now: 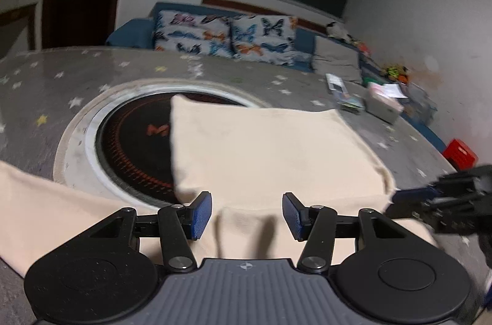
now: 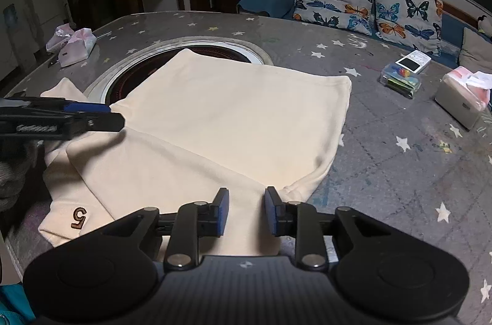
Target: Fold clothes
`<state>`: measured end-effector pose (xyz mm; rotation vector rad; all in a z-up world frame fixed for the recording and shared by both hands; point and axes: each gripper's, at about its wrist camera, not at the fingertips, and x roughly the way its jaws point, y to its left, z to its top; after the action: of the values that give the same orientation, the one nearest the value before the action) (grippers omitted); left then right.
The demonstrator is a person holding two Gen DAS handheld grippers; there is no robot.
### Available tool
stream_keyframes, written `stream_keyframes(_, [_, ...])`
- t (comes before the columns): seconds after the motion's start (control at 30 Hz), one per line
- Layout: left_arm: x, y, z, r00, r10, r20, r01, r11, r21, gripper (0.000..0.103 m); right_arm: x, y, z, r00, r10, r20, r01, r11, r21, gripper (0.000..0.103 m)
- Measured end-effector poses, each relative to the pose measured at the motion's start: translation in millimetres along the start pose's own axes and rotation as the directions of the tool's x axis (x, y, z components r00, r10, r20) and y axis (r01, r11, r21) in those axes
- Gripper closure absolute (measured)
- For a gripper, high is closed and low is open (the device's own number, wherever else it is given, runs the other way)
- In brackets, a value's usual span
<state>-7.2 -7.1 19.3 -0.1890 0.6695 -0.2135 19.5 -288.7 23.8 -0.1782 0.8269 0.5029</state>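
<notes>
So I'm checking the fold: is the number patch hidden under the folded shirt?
No, the brown number patch lies uncovered on the cream shirt near its left corner.

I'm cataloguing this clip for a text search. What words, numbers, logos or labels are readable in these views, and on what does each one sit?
"5": brown, stitched on the cream garment, at its near left corner; seen from here it lies turned on its side.
"M": orange, first letter of a mark on the black round cooktop; the garment covers the rest.
Small box and packets: any print is too small to read.
</notes>
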Motion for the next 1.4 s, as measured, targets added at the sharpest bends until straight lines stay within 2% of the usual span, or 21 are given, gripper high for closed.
stream_keyframes(0.17, [-3.8, 7.5, -2.3, 1.000, 0.001, -0.001, -0.001, 0.999, -0.040, 0.049, 0.3, 0.4, 0.2, 1.000, 0.001, -0.003, -0.001, 1.000, -0.004, 0.076])
stream_keyframes(0.33, [-23.4, 13.2, -6.0, 0.999, 0.017, 0.033, -0.015, 0.999, -0.052, 0.047, -0.2, 1.3, 0.1, 1.000, 0.001, -0.002, -0.001, 1.000, -0.012, 0.076])
stream_keyframes(0.47, [-46.7, 23.8, -10.0, 0.987, 0.128, 0.094, -0.124, 0.991, -0.050, 0.047, -1.1, 0.7, 0.2, 1.000, 0.003, 0.002, -0.003, 1.000, -0.013, 0.076])
stream_keyframes(0.57, [-59.2, 43.1, -12.1, 0.954, 0.273, 0.121, -0.263, 0.960, -0.092, 0.047, -1.9, 1.7, 0.4, 1.000, 0.005, 0.005, -0.005, 1.000, -0.015, 0.076])
stream_keyframes(0.7, [-65.5, 79.9, -12.5, 0.880, 0.465, 0.100, -0.444, 0.878, -0.179, 0.047, -3.5, 3.4, 0.6, 1.000, 0.009, 0.009, -0.009, 1.000, -0.020, 0.076])
stream_keyframes(0.83, [-69.1, 117.4, -13.4, 0.814, 0.579, 0.051, -0.548, 0.794, -0.263, 0.047, -6.1, 3.9, 0.9, 1.000, 0.012, 0.014, -0.011, 1.000, -0.022, 0.076])
stream_keyframes(0.93, [-71.7, 135.9, -15.7, 0.787, 0.616, 0.034, -0.578, 0.755, -0.309, 0.049, -7.2, 3.9, 1.1, 1.000, 0.012, 0.016, -0.012, 1.000, -0.021, 0.076])
stream_keyframes(1.1, [-73.4, 147.1, -19.1, 0.789, 0.614, 0.028, -0.571, 0.749, -0.337, 0.054, -8.4, 6.1, 1.4, 1.000, 0.014, 0.015, -0.013, 1.000, -0.025, 0.076])
stream_keyframes(1.13, [-73.5, 146.9, -19.4, 0.790, 0.612, 0.032, -0.568, 0.751, -0.337, 0.058, -8.8, 6.7, 1.4, 1.000, 0.014, 0.016, -0.014, 1.000, -0.025, 0.076])
stream_keyframes(1.23, [-72.2, 149.9, -19.0, 0.794, 0.606, 0.043, -0.558, 0.755, -0.343, 0.079, -9.3, 8.6, 1.9, 1.000, 0.016, 0.018, -0.015, 1.000, -0.027, 0.076])
stream_keyframes(1.33, [-73.2, 153.2, -17.9, 0.802, 0.595, 0.052, -0.542, 0.762, -0.354, 0.091, -10.8, 9.9, 1.6, 1.000, 0.016, 0.022, -0.016, 1.000, -0.027, 0.076])
stream_keyframes(1.4, [-76.4, 150.3, -15.7, 0.812, 0.580, 0.069, -0.524, 0.776, -0.351, 0.095, -12.1, 10.4, 1.2, 1.000, 0.017, 0.025, -0.016, 1.000, -0.026, 0.076])
